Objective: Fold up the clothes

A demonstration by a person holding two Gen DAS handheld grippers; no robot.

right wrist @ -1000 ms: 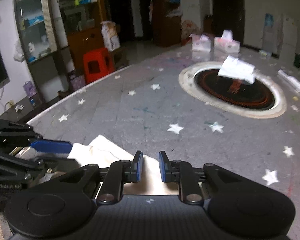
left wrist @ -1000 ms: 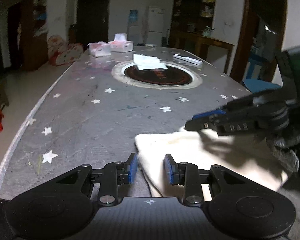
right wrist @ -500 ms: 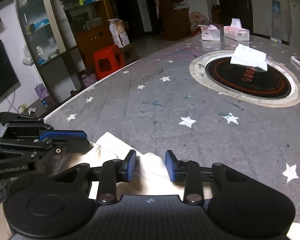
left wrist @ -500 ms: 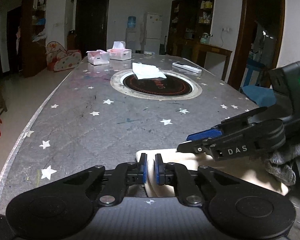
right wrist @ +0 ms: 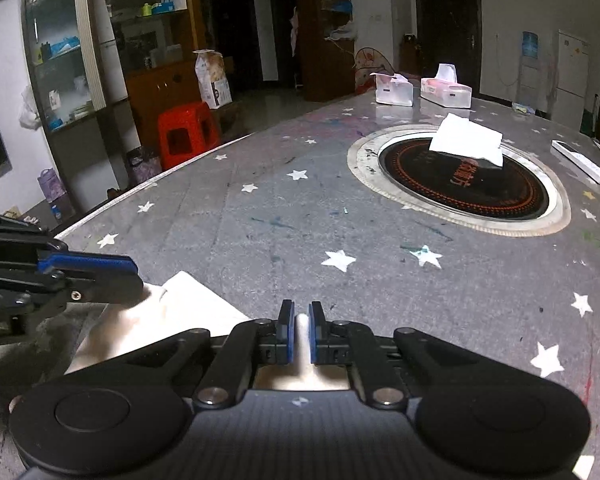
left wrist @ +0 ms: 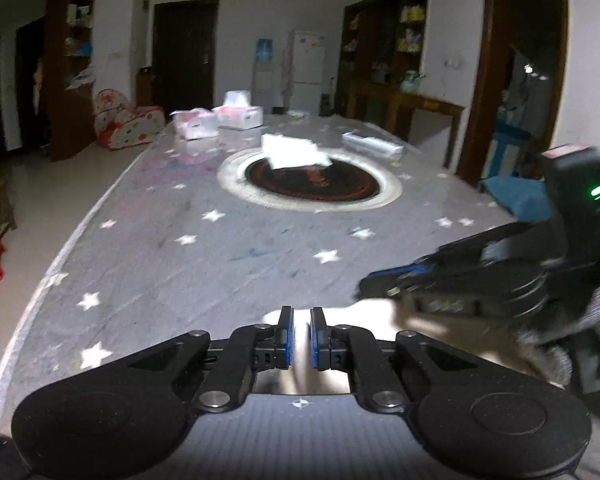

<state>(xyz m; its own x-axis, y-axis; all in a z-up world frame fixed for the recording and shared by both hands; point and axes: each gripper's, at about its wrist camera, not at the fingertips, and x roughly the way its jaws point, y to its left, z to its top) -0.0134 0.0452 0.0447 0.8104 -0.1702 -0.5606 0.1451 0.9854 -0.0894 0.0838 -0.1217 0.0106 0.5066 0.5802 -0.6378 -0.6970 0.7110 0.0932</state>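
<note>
Left wrist view: left hand-held gripper [left wrist: 301, 328] pinches the near edge of a cream garment [left wrist: 364, 312] lying on the grey star-patterned tabletop [left wrist: 204, 256], pads pressed on the fabric. Right hand-held gripper [right wrist: 300, 330] has just closed its jaws on a fold of the same cloth, cream fabric squeezed between the blue pads [right wrist: 287, 336]. Garment sits at the tabletop's near end. Farther back: round inset burner [right wrist: 464, 180] with a white tissue [right wrist: 466, 140] over it, two tissue boxes [right wrist: 420, 90].
</note>
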